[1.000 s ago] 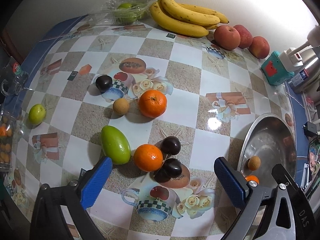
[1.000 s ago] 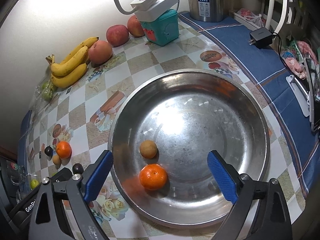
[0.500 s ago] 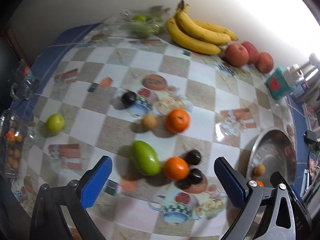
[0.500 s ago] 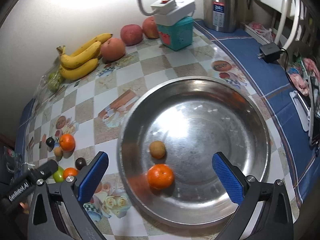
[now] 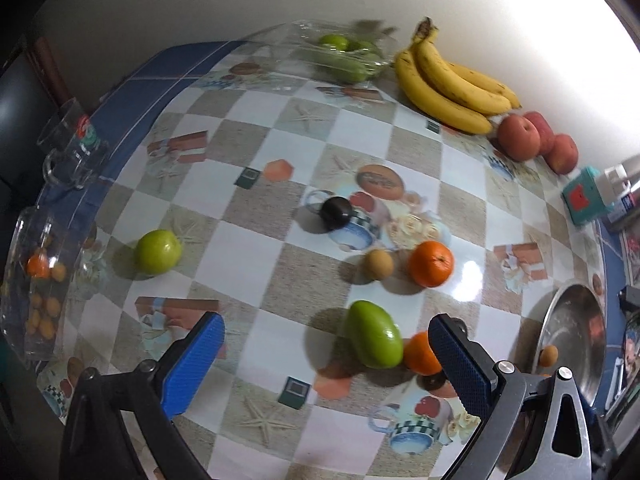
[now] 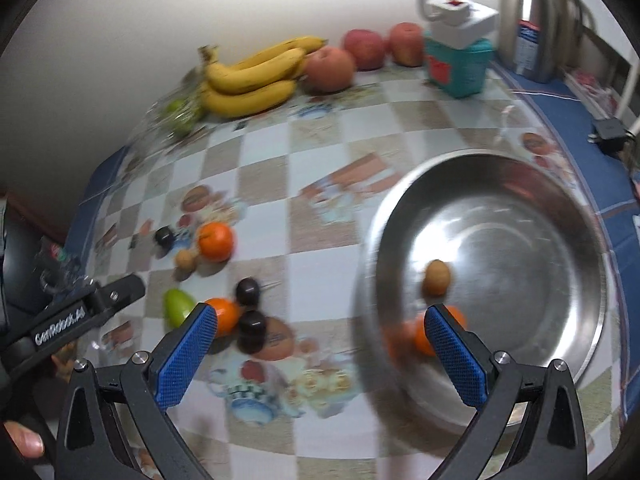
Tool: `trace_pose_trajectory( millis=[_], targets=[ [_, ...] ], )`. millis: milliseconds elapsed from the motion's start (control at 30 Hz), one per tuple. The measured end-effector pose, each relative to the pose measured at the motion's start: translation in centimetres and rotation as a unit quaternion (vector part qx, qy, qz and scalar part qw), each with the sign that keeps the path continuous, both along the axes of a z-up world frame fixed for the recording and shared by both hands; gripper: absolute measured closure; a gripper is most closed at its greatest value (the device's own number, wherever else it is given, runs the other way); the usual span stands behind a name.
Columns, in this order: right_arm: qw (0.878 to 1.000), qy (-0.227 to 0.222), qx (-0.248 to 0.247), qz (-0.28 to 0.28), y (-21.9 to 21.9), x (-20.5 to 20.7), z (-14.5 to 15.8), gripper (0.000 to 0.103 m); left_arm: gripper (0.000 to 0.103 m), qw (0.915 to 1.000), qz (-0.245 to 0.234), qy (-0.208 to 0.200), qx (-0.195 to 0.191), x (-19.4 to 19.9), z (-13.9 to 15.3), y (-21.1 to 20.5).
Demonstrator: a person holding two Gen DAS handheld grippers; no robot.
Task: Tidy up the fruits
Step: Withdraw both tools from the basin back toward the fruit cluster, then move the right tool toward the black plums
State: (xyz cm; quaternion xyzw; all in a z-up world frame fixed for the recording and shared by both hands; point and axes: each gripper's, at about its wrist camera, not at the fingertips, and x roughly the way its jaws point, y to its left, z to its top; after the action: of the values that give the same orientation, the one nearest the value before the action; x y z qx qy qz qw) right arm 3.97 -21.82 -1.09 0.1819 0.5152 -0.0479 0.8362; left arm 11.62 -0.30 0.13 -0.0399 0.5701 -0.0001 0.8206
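My left gripper (image 5: 326, 360) is open and empty above the table; a green mango (image 5: 374, 334) and an orange (image 5: 420, 354) lie just ahead. Further off are another orange (image 5: 431, 263), a small brown fruit (image 5: 380, 265), a dark plum (image 5: 337, 212) and a green apple (image 5: 157, 251). My right gripper (image 6: 320, 350) is open and empty, between two dark plums (image 6: 250, 322) and the steel bowl (image 6: 560, 364). The bowl holds a brown fruit (image 6: 437, 278) and an orange (image 6: 424, 334). The left gripper's body (image 6: 76, 316) shows at the left.
Bananas (image 5: 452, 86), red apples (image 5: 536, 142) and a clear tray of green fruit (image 5: 344, 54) line the back wall. A teal box (image 6: 458, 66) and a steel kettle (image 6: 534, 24) stand back right. A glass mug (image 5: 70, 146) and a clear container of small oranges (image 5: 38, 284) sit at the left edge.
Both grippers have pulled back and swung left. The bowl has shifted to the right in the right wrist view and the scattered fruit has come into it. Both stay open.
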Motion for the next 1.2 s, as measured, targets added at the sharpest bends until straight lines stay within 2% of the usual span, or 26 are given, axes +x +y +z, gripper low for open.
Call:
trace_pose_trajectory(
  millis=[167, 333, 533, 767, 967, 1200],
  targets=[
    [1.0, 0.003, 0.015, 0.024, 2.0, 0.4, -0.5, 0.0, 0.0, 0.9998, 0.014, 0.005, -0.012, 0.2, -0.2, 1.6],
    [0.999, 0.015, 0.026, 0.025, 2.6, 0.9, -1.5, 0.0, 0.0, 0.9995, 0.02, 0.018, -0.016, 0.5, -1.0, 2.1],
    [0.998, 0.038, 0.017, 0.051, 3.4, 1.4, -2.7, 0.0, 0.0, 0.9974, 0.035, 0.054, -0.032, 0.7, -2.7, 2.2],
    [0.997, 0.023, 0.0, 0.071, 4.3, 2.0, -2.3, 0.0, 0.0, 0.9971, 0.024, 0.059, -0.042, 0.8, -3.1, 1.6],
    [0.998, 0.004, -0.034, 0.059, 4.3, 2.0, -1.3, 0.0, 0.0, 0.9972, 0.019, 0.06, -0.041, 0.9, -3.2, 1.3],
    [0.998, -0.001, -0.027, 0.059, 4.2, 1.8, -1.3, 0.0, 0.0, 0.9972, 0.017, 0.062, -0.039, 1.0, -3.4, 1.1]
  ],
)
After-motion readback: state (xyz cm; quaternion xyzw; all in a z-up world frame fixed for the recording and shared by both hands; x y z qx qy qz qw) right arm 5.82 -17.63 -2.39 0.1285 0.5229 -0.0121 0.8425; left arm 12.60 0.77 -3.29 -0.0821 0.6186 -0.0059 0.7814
